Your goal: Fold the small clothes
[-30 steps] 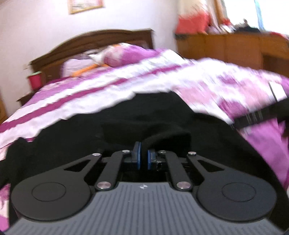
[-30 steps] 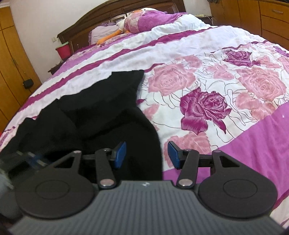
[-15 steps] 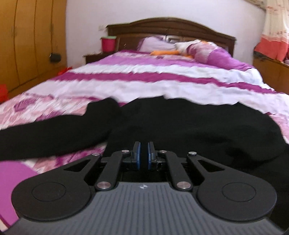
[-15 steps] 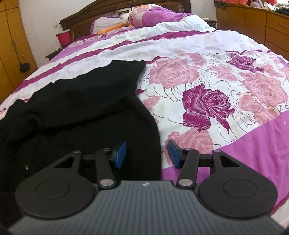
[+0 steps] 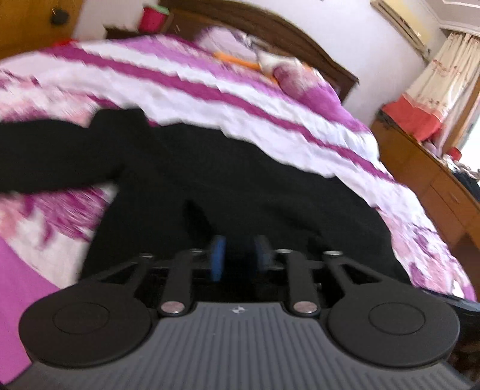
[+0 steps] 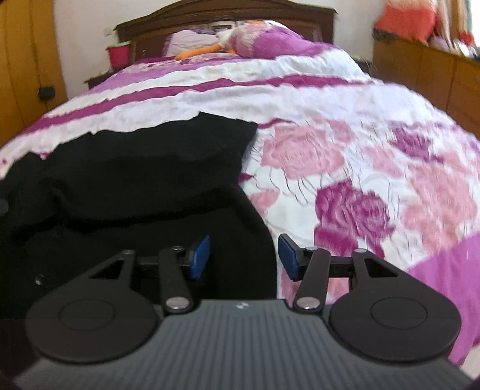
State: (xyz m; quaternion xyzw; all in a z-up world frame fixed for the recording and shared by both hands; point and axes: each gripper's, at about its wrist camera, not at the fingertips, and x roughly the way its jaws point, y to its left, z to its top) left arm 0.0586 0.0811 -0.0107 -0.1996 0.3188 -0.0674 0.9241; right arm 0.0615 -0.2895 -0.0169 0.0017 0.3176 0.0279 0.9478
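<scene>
A black long-sleeved garment (image 5: 240, 186) lies spread on the floral bed cover, one sleeve (image 5: 45, 156) stretched out to the left. My left gripper (image 5: 240, 255) hovers low over its near part. Its jaws are opening, and only the dark cloth below shows in the gap, with neither pad pressing on it. In the right wrist view the same garment (image 6: 144, 180) fills the left half. My right gripper (image 6: 243, 255) stands open over the garment's right edge, which runs between the blue pads (image 6: 199, 255) untouched.
The pink and purple bed cover (image 6: 345, 168) stretches to the right of the garment. Pillows (image 6: 264, 42) and a dark headboard (image 6: 225, 12) lie at the far end, wooden cabinets (image 6: 435, 75) on the right, a red bin (image 6: 118, 55) at the back left.
The left gripper swung across the garment while shut on the black cloth, then rolled and parted its pads, letting the cloth go. The right gripper stayed open and barely shifted.
</scene>
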